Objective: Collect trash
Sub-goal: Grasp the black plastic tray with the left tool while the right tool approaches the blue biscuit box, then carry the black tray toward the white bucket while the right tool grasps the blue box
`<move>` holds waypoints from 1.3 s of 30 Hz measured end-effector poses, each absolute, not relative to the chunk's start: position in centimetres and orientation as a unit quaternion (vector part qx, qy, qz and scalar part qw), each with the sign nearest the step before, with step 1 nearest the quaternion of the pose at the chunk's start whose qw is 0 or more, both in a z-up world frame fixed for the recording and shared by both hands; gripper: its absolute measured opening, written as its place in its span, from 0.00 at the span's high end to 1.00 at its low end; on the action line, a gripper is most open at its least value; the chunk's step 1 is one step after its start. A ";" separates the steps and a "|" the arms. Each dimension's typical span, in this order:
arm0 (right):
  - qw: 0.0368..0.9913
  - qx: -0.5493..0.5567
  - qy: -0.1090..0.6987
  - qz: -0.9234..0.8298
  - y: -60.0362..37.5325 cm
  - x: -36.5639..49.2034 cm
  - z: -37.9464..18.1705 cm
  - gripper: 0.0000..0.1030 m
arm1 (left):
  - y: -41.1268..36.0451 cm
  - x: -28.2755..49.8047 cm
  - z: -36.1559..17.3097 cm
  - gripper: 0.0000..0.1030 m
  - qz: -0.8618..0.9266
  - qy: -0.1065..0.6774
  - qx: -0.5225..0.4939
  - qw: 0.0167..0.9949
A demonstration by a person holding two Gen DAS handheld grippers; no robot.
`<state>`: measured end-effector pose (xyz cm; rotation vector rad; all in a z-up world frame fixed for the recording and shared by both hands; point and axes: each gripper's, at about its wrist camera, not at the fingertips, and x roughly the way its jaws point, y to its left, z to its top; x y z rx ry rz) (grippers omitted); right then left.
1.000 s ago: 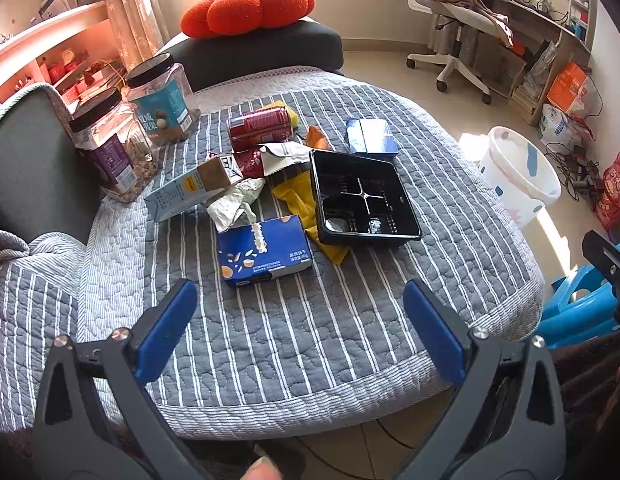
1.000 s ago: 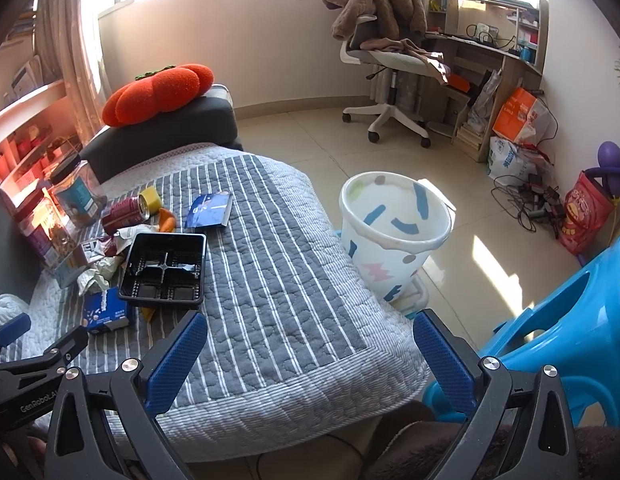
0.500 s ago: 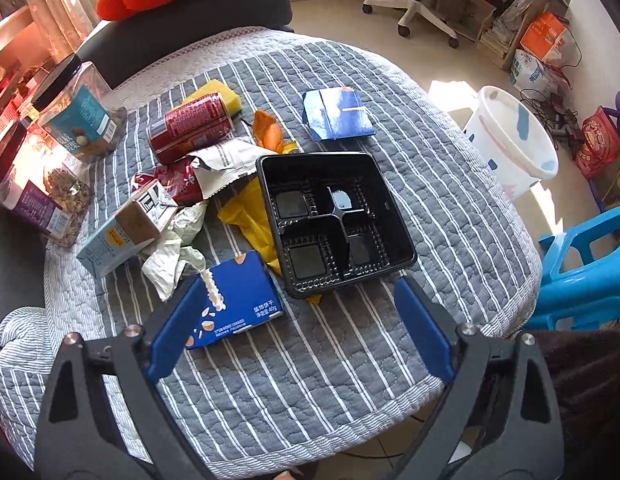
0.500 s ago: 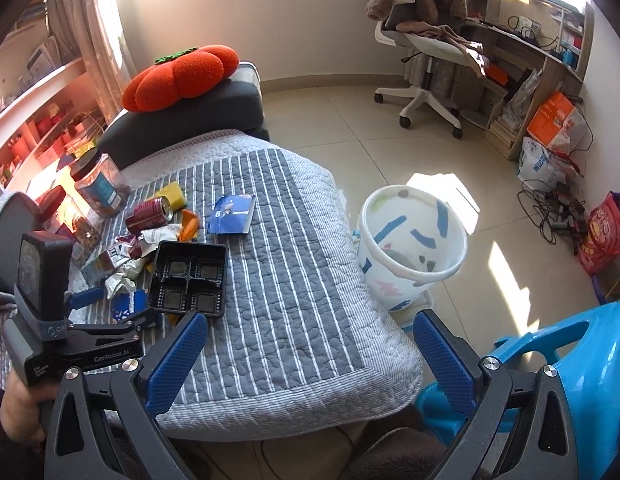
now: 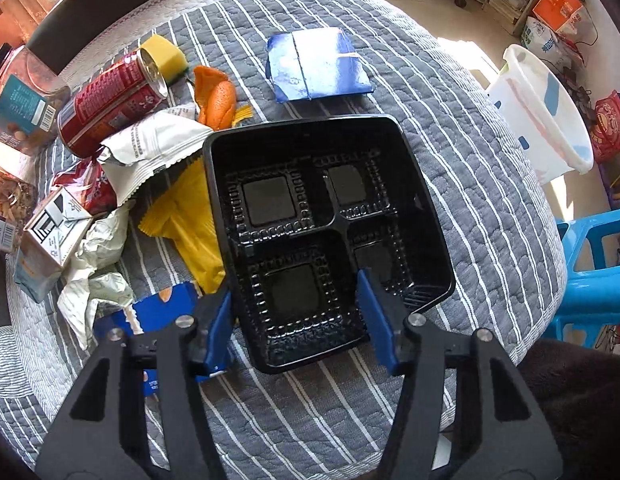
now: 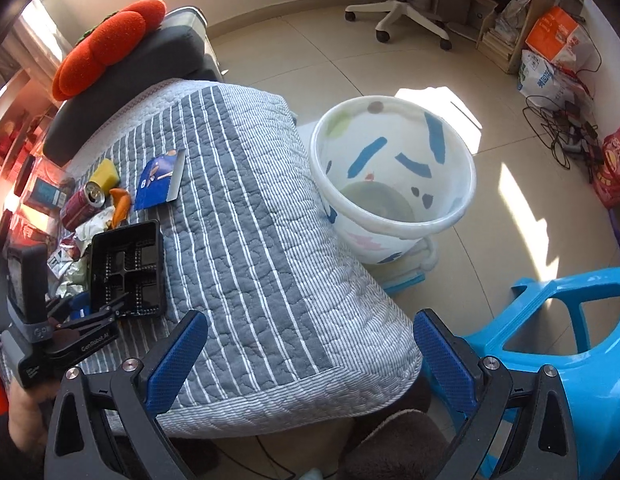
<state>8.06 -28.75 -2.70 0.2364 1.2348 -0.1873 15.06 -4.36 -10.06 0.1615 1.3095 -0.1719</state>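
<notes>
While the left hand-held gripper (image 5: 296, 322) straddles the near left corner of a black plastic tray (image 5: 326, 232), its jaws stand apart and not yet clenched: 1 blue finger sits outside the tray's left wall, the other inside a compartment. The tray lies on a round table (image 5: 462, 152) covered in a grey striped quilt.

Left of the tray is a heap of rubbish: a small carton (image 5: 50, 232), crumpled paper (image 5: 98, 264), a red can (image 5: 110, 104) on its side, a white wrapper (image 5: 158, 140), a yellow wrapper (image 5: 190, 220) tucked partly under the tray's left edge, and a blue box (image 5: 166, 308) just beside the outer finger. Beyond the tray lie orange peel (image 5: 218, 98) and a flat blue packet (image 5: 318, 66).

To the right, off the table, a white bucket (image 6: 390, 176) with coloured patches stands on the floor, apparently the bin; a blue plastic stool (image 6: 570, 340) stands near it. The right hand-held gripper (image 6: 310, 364) hangs released over the table's edge, holding nothing.

Risks, as a judgement: the tray wall looks thin and glossy, so a pinch on 1 corner may flex it or slip, letting the tray tilt or drop on the way to the bucket. The outer finger could also catch the blue box or yellow wrapper and drag them along. The tray looks nearly as wide as the bucket's mouth, so it may lodge on the rim unless tipped in edgeways.
</notes>
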 end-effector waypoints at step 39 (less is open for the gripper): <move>0.774 0.096 0.622 -0.064 -18.7 20.9 -7.6 0.00 | 9.3 16.3 -0.4 0.44 -0.032 0.494 -0.056 0.867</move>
